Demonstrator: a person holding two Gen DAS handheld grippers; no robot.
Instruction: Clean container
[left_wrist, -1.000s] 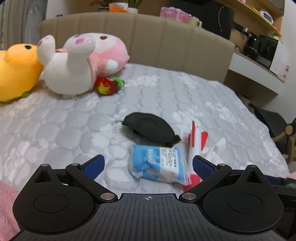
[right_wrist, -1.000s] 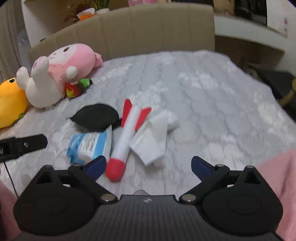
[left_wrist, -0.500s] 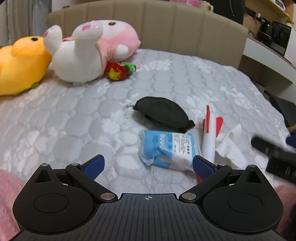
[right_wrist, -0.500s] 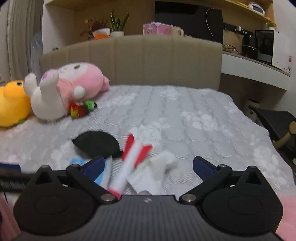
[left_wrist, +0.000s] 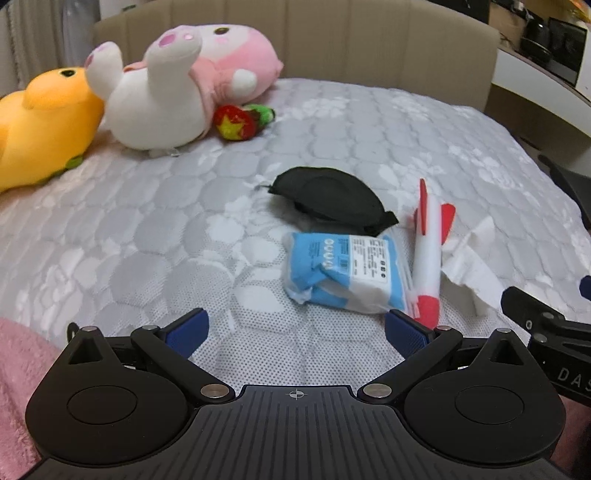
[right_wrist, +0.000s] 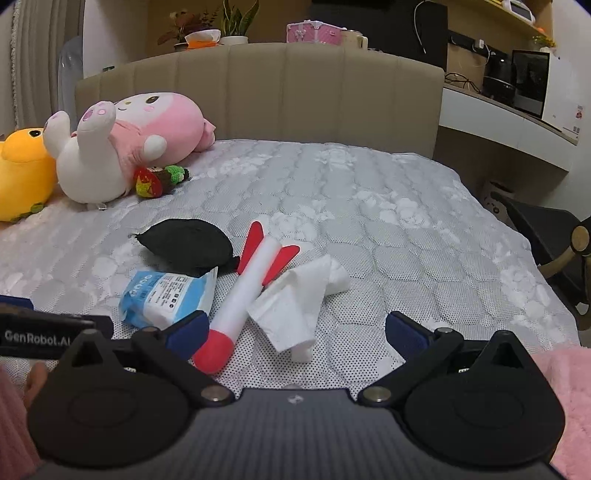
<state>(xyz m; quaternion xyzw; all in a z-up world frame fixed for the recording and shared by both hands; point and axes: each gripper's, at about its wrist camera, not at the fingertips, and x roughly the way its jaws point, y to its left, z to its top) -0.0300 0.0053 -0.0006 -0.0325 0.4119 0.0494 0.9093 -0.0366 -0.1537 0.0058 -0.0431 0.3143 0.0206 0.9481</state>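
A: Grippers, anyone? We see the left gripper (left_wrist: 295, 328) and right gripper (right_wrist: 295, 328) with jaws spread wide, holding nothing, low over the bed (right_wrist: 406, 229).

B: Same. Black pouch (right_wrist: 188, 245) sits mid-bed, touching the wipes pack (right_wrist: 170, 295), beside the toy rocket (right_wrist: 247, 291) and crumpled tissue (right_wrist: 299, 306).

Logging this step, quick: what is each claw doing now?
Left claw: open, holding nothing.
Right claw: open, holding nothing.

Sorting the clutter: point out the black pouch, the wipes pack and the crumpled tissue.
black pouch (left_wrist: 328, 197), left wrist view, its top.
wipes pack (left_wrist: 347, 267), left wrist view, printed label.
crumpled tissue (right_wrist: 295, 306), right wrist view, middle fold.
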